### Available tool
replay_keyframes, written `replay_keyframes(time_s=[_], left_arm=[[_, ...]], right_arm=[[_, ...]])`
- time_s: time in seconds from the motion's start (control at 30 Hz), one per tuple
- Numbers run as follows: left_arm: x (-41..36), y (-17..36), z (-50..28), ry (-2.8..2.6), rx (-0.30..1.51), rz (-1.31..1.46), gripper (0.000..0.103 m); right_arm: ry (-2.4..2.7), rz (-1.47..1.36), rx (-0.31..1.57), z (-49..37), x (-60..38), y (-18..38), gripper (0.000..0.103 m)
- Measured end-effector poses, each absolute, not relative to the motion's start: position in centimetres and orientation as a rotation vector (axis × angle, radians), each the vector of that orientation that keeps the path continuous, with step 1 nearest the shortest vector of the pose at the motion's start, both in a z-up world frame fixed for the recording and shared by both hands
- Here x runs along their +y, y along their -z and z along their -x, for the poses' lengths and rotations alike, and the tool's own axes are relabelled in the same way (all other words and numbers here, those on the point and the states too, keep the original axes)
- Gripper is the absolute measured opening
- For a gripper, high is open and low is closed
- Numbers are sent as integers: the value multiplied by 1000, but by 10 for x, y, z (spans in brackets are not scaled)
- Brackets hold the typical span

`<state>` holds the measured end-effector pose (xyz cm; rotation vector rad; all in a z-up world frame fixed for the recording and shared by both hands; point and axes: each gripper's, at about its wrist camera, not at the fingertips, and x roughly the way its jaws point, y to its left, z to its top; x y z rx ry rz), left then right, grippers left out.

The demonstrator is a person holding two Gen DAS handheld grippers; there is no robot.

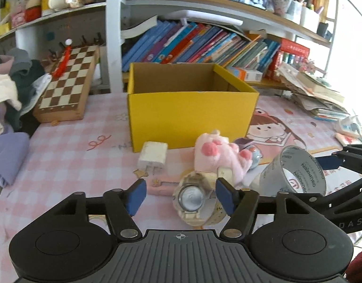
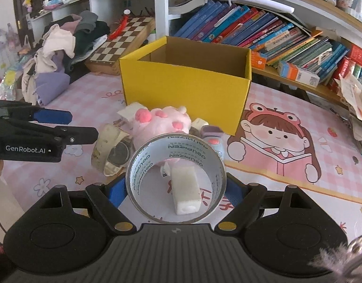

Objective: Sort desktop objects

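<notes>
In the right wrist view the tape roll fills the lower centre and hides the blue fingertip pads of the right gripper almost wholly; only slivers show at either side. The white block is seen through the ring, its far end touching a small tag too tiny to read. The pink plush toy covers most of the white charger behind it, and the tape roll cuts off the plush's near side. The small purple gadget is half hidden behind the roll's rim. At the lower right edge a furry grey thing is blurred and cut off. In the left wrist view the watch strap is partly behind the right pad, and book titles on the shelf are unreadable
</notes>
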<state>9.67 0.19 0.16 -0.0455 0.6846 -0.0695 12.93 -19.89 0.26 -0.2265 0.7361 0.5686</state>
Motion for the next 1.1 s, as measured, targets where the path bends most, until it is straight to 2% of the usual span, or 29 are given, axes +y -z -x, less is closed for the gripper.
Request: replay_keyframes(time_s=[0.27,0.57,0.87,1.07,1.1], left_arm=[[-9,-3,-96,179,654,43,69],[-8,26,-112,103,791,39,65],[-10,47,-123,67,853,14,49],[-11,56,-130,72,886,17,33],[-11,57,-130,75,889,17,28]], right_arm=[[-534,223,737,-133,-204,-3,82],[-568,248,755,-139,-198,1,82],[-585,271,777,-145,-200,7,82],[-569,262,786,-148,-206,7,82],[-568,261,788,-148,-206,8,82]])
